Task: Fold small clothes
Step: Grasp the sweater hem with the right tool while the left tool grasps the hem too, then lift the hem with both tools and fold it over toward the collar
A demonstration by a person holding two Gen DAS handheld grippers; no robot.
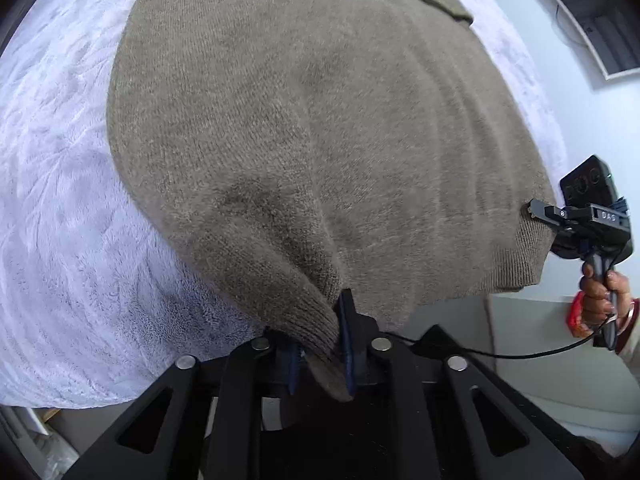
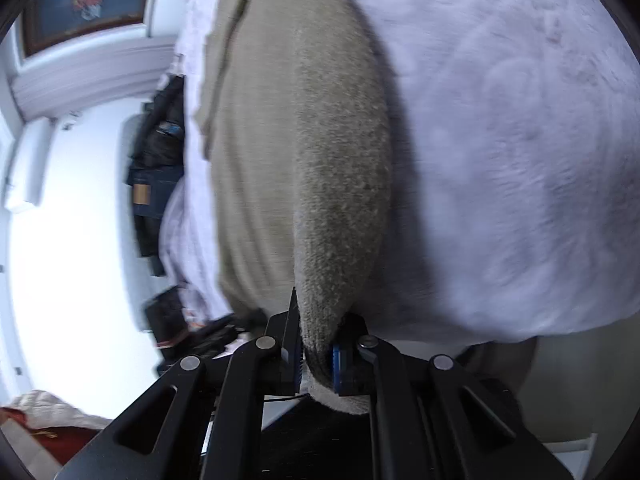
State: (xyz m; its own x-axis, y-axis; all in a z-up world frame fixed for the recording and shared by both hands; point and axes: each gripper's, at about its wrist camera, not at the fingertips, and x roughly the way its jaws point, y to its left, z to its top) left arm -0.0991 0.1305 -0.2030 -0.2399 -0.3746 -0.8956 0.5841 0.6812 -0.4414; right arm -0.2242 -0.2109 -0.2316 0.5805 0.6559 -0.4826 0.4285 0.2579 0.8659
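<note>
**Both grippers clamped on sweater hem**

We see an olive-brown knit sweater (image 1: 304,128) lying flat on a fluffy pale-lilac bed blanket (image 1: 52,208). Left gripper (image 1: 320,356): fingers pinched on a near ribbed hem corner, fabric bunched into a soft cone. Right gripper (image 2: 316,356): fingers clamped on the other ribbed corner, its fuzzy, pilled edge drawn into a ridge.

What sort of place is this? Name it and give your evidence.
Probably a bedroom at home. A knit sweater lies spread on a fluffy white blanket, seemingly a bed. A framed picture hangs on the pale wall, and dark clothes are piled beside the blanket.
</note>
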